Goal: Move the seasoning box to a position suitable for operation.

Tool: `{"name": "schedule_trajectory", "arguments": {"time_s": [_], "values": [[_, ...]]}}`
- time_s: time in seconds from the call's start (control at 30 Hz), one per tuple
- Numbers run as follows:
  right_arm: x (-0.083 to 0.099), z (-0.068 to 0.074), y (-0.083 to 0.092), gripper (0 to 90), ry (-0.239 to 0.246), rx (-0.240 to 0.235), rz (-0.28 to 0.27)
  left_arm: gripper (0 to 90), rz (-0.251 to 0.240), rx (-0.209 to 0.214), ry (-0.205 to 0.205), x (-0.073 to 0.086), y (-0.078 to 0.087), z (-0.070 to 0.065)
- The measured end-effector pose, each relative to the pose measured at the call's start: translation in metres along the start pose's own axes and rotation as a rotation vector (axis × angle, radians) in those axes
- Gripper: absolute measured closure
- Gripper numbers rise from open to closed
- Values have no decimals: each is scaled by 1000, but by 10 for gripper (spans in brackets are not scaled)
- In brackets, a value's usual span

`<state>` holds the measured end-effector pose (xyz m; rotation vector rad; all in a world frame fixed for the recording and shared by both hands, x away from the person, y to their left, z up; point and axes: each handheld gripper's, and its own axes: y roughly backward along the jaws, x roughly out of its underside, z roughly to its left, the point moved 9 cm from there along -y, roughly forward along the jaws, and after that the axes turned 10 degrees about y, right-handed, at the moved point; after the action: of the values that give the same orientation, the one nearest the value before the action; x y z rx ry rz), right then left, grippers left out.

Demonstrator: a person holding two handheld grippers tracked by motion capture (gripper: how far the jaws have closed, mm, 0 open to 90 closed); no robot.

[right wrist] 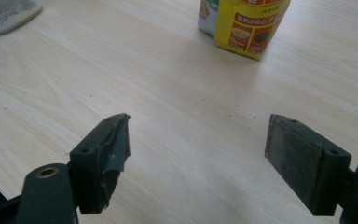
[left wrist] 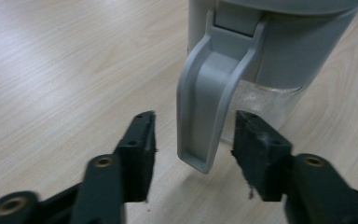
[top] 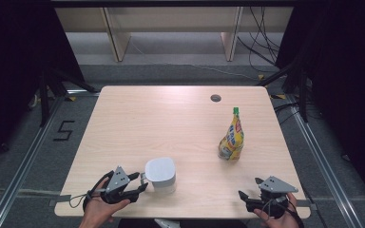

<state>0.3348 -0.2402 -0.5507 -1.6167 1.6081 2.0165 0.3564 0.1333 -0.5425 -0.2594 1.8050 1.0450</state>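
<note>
The surface [top: 138,118] lies open across its left and middle. A jug [top: 161,175] stands near the front edge. A yellow bottle [top: 232,137] blocks the right.

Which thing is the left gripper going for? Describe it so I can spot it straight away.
On the wooden table, look at the near edge, left of centre: a pale grey jug with a flat lid. Unlike the yellow pouch standing to its right, it has a curved grey handle, now between the left gripper's jaws.

The right tool [right wrist: 198,158] has its jaws spread wide over bare wooden bench [right wrist: 168,93]; a yellow-labelled bottle [right wrist: 244,23] stands ahead, well apart from them.
</note>
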Motion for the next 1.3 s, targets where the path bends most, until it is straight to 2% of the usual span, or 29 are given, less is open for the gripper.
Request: {"name": "schedule_trajectory", "arguments": {"time_s": [0.03, 0.07, 0.1, 0.13, 0.17, 0.2, 0.23, 0.27, 0.3, 0.4, 0.47, 0.5, 0.57, 0.7, 0.73, 0.77, 0.8, 0.83, 0.9, 1.0, 1.03, 1.07, 1.1, 1.13, 1.17, 1.2, 1.23, 1.27, 1.3], "values": [[0, 0, 0, 231, -1, 6, -1, 562, 4, -7, -7, 0, 1, 1], [-1, -1, 0, 231, -4, 25, -9, 591, -4, -1, -31, -3, 1, 2], [-1, -2, 0, 231, 2, 30, -10, 614, -10, 5, 6, -3, 2, 1], [-1, -1, 0, 231, 3, 28, -11, 634, 2, 5, -15, -3, 2, 3], [0, 0, 0, 231, 5, 5, 0, 686, -13, 8, 1, -3, 0, 1], [0, 0, 0, 231, 5, 5, 0, 688, -13, 8, 1, -3, 0, 1], [0, 1, 0, 231, 3, -9, 1, 688, -19, 13, -25, -5, -2, 3], [0, 1, -1, 231, 14, -4, 1, 690, -22, 12, -27, -6, -2, 3], [-1, 1, -1, 231, 10, 7, -8, 691, -19, 12, -58, -7, -2, 5], [-1, 1, -1, 231, -1, 5, -10, 695, -21, 8, -35, -7, -4, 4], [0, 1, -1, 231, -3, 15, -6, 697, -21, 0, -52, -9, -5, 4], [0, 1, -1, 231, -3, 16, -5, 697, -16, -9, -35, -9, -6, 3], [-1, 1, 0, 231, 0, 23, -3, 696, -8, 10, -25, -10, -9, -3], [-1, 1, -1, 233, -4, 24, -5, 695, -2, 23, -31, -13, -15, -12], [-2, 0, 0, 233, 3, 28, -12, 694, 1, 28, -49, -15, -18, -14], [-2, 0, 0, 233, 3, 28, -12, 694, 1, 28, -49, -15, -18, -14], [-2, 0, 0, 233, 3, 28, -13, 694, -7, 50, -28, -16, -21, -19], [-2, 0, 0, 233, 2, 27, -12, 693, -1, 46, -46, -16, -22, -20], [-1, 2, -1, 233, -5, -1, 1, 693, 7, 50, -53, -17, -25, -24], [-1, 2, -1, 233, -2, 11, -3, 693, 16, 62, -58, -19, -29, -29], [-1, 1, -1, 233, 1, 15, -4, 693, 5, 66, -61, -21, -32, -32], [-1, 2, -1, 233, 2, 16, -3, 693, 24, 65, -76, -21, -32, -32], [-1, 3, -2, 233, -9, 8, -5, 693, 20, 76, -59, -21, -34, -36], [-1, 3, -3, 232, 0, 13, -3, 693, 24, 66, -87, -23, -36, -36], [0, 5, -3, 231, -5, -18, 12, 693, 12, 77, -82, -24, -38, -39], [0, 6, -4, 231, -11, -10, 16, 692, 14, 83, -77, -24, -39, -41], [-2, 6, -5, 231, -4, 7, 8, 692, 19, 89, -93, -24, -40, -42], [-3, 8, -6, 231, 9, -13, 2, 691, 12, 90, -80, -25, -42, -46], [-3, 8, -6, 231, 9, -13, 2, 691, 12, 90, -80, -25, -42, -46]]}}
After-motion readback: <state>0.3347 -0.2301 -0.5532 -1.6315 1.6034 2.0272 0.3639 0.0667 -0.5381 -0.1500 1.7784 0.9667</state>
